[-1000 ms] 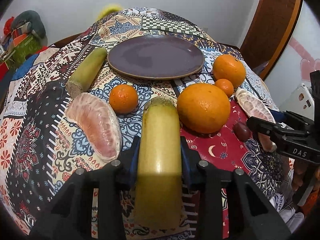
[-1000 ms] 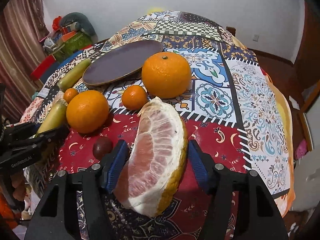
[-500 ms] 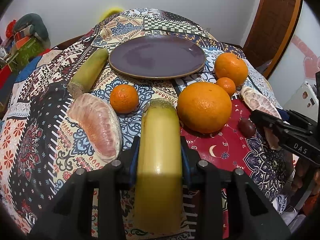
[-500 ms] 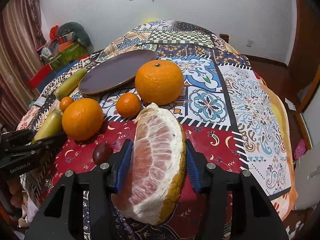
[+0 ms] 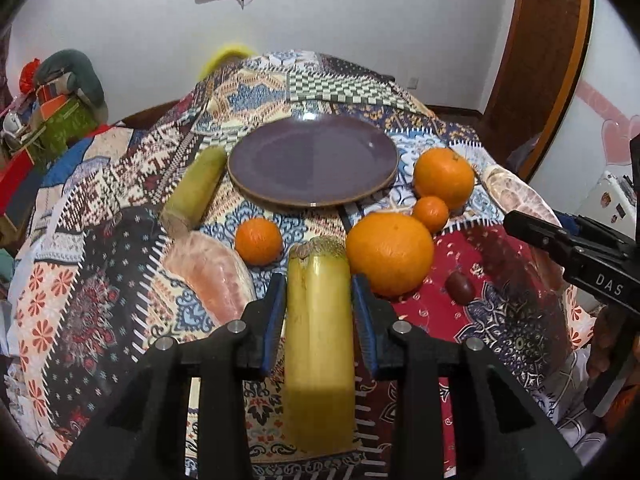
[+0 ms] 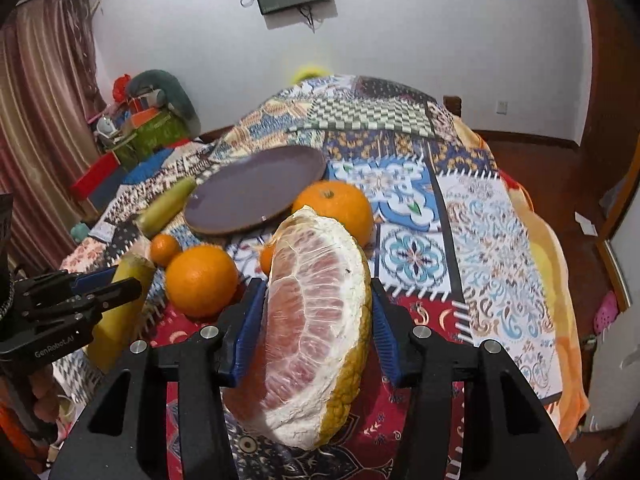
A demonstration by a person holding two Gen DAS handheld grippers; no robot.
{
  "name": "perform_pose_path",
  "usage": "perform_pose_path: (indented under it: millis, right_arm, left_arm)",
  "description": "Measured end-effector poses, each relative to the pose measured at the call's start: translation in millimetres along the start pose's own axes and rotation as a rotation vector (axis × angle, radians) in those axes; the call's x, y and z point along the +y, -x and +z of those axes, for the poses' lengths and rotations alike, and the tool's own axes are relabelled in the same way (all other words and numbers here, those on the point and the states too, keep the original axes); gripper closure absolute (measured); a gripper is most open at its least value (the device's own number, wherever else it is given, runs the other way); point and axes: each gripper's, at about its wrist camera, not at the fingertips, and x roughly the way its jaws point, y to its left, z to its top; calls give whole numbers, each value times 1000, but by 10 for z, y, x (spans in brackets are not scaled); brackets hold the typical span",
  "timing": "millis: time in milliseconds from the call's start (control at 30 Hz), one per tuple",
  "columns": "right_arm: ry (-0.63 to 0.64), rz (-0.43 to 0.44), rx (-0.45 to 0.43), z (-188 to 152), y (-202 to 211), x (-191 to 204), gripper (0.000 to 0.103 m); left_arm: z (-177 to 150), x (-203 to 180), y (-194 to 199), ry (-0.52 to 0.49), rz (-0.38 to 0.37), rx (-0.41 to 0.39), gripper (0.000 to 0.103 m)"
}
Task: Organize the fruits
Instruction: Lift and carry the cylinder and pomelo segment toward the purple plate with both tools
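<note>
2 grippers each hold a fruit above the patterned tablecloth (image 5: 120,216). The left gripper (image 5: 319,280) pinches a yellow sugarcane piece (image 5: 320,344) between its blue pads. The right gripper (image 6: 319,292) clamps a peeled pomelo wedge (image 6: 316,320), its jaws having just closed in on it. Beyond them lies a purple plate (image 5: 314,164), bare, with 2 big oranges (image 5: 390,252) beside it, 2 small ones near them, another cane piece (image 5: 196,190) and a second pomelo wedge (image 5: 212,276).

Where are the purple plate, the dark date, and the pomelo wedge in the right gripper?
purple plate (image 5: 276,196), left wrist view, near rim.
dark date (image 5: 460,286), left wrist view, middle.
pomelo wedge (image 6: 308,320), right wrist view, pink flesh.
</note>
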Motion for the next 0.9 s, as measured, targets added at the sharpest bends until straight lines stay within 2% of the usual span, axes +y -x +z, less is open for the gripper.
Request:
perform_pose_path:
  millis: [500, 900]
  right_arm:
    - [33, 38, -91, 286, 117, 139, 56]
    - [71, 44, -144, 536, 84, 186, 56]
  left_arm:
    - [288, -18, 323, -8, 12, -113, 70]
    - [543, 81, 350, 14, 23, -163, 71]
